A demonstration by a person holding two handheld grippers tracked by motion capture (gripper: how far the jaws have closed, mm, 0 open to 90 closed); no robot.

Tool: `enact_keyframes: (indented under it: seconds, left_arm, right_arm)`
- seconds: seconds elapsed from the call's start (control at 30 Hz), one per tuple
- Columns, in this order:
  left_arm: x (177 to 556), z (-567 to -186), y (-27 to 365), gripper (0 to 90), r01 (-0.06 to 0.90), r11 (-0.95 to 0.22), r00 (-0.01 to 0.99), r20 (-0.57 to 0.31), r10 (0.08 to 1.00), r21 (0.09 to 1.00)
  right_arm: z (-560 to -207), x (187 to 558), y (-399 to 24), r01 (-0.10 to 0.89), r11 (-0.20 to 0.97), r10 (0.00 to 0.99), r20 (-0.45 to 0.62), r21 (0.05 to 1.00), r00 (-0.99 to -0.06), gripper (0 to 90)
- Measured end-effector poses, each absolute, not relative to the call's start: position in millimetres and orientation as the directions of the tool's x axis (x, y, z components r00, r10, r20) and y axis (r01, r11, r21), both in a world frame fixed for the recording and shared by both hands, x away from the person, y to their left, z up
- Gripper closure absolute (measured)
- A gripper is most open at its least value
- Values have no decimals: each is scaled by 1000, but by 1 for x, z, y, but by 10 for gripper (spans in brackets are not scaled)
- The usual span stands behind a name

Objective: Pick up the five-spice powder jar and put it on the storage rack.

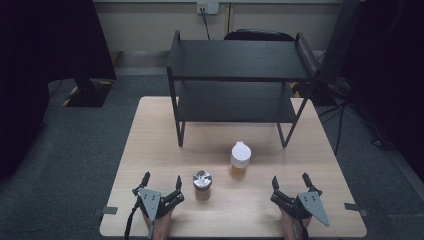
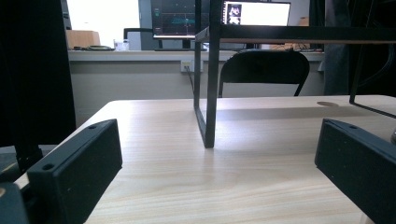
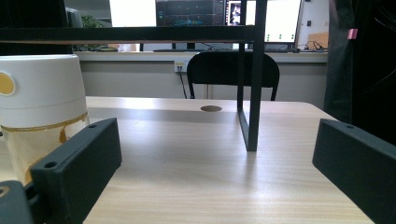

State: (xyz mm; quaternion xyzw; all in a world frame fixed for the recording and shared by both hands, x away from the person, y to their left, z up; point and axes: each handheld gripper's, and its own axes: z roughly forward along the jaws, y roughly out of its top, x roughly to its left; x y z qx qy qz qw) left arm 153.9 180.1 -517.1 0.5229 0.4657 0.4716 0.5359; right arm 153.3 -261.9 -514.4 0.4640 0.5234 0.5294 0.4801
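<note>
A black two-tier shelf rack (image 1: 237, 75) stands at the far half of the wooden table (image 1: 150, 130). In front of it sits a white-capped bottle of amber liquid (image 1: 239, 159), and a short jar with a silver lid (image 1: 202, 184) stands nearer and to its left. My left gripper (image 1: 161, 183) rests open at the near edge, just left of the jar. My right gripper (image 1: 291, 183) is open at the near right, empty. In the right gripper view the bottle (image 3: 42, 116) stands beyond the left jaw. A rack leg (image 2: 208, 93) rises ahead in the left gripper view.
A black chair (image 2: 264, 72) stands behind the table's far edge, below a wall socket (image 1: 207, 7). Dark curtains and stands flank the table on both sides. Bare wood lies between the two grippers and under the rack's lower shelf (image 1: 235, 102).
</note>
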Motion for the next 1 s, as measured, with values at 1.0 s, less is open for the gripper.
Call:
enact_keyframes:
  seconds: [1.0]
  left_arm:
    - [153,-509,191,12,-9,69,173,-67,983,998]
  right_arm:
    - [-514,153,-261,-23,10,995,-12,1000,-103,0]
